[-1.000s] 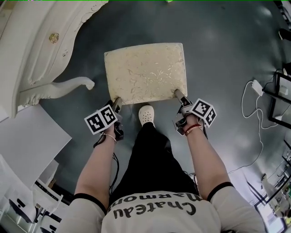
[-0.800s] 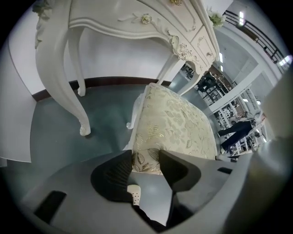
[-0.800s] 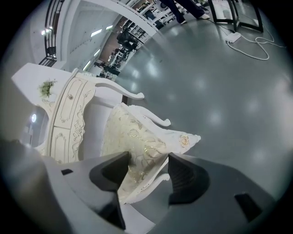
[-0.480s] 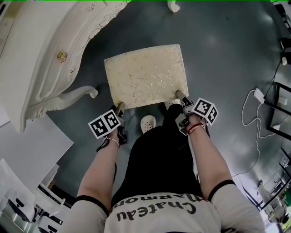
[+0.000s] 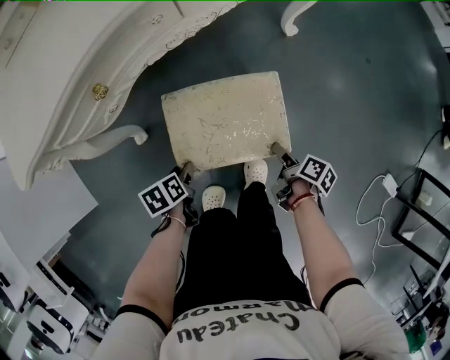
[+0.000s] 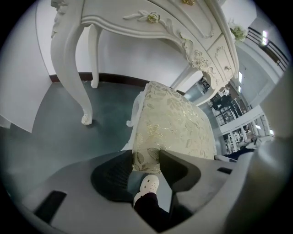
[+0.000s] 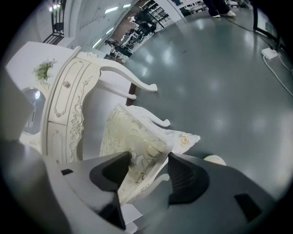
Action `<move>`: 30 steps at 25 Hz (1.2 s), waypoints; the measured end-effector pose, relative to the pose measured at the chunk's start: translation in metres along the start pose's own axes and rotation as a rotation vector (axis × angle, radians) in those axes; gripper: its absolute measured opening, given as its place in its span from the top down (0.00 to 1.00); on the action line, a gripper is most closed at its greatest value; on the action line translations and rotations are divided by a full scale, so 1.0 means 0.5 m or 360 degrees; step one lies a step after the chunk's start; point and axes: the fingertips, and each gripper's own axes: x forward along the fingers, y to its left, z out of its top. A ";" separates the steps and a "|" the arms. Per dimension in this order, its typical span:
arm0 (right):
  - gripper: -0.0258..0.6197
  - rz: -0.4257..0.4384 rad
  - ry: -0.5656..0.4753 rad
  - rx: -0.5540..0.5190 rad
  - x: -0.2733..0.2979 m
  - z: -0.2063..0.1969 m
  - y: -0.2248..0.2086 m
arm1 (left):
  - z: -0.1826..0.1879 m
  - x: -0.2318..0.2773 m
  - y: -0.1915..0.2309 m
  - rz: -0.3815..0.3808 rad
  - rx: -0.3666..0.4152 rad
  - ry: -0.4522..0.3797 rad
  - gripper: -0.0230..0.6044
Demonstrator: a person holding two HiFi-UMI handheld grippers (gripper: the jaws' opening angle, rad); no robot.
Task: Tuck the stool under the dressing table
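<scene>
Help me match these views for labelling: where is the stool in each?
Head view: stool centre, upper half.
Left gripper view: stool centre, seat edge between the jaws.
Right gripper view: stool lower centre, corner between the jaws.
Shared landmark: dressing table, upper left, top, left respectively.

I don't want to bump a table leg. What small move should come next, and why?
Probably push the stool up-left in the head view, toward the dressing table. The left gripper and right gripper clamp its near edge, and it stands outside the tabletop, facing the gap between the near leg and far leg.
</scene>
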 end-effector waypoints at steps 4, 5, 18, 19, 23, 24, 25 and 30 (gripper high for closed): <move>0.52 0.0049 0.0081 -0.0078 0.014 0.027 0.015 | -0.007 0.001 -0.009 0.0046 -0.0082 -0.0083 0.65; 0.52 0.0059 0.0105 -0.0102 0.022 0.033 0.021 | -0.004 0.003 -0.009 0.0054 -0.0098 -0.0107 0.65; 0.53 0.0279 0.0147 -0.0371 0.184 0.145 0.200 | 0.162 0.043 -0.008 0.0026 -0.0252 -0.0572 0.66; 0.53 0.0300 0.0143 -0.0377 0.193 0.148 0.208 | 0.171 0.044 -0.005 0.0021 -0.0246 -0.0611 0.66; 0.53 0.0391 0.0105 -0.0406 0.235 0.163 0.252 | 0.227 0.047 0.005 -0.0004 -0.0216 -0.0786 0.66; 0.53 0.0404 0.0090 -0.0418 0.247 0.170 0.263 | 0.243 0.051 0.004 -0.0017 -0.0193 -0.0816 0.66; 0.53 0.0410 0.0077 -0.0432 0.258 0.178 0.273 | 0.258 0.054 0.001 -0.0030 -0.0161 -0.0843 0.66; 0.53 0.0480 -0.0026 -0.0463 0.311 0.219 0.337 | 0.335 0.064 -0.003 -0.0123 -0.0056 -0.1014 0.67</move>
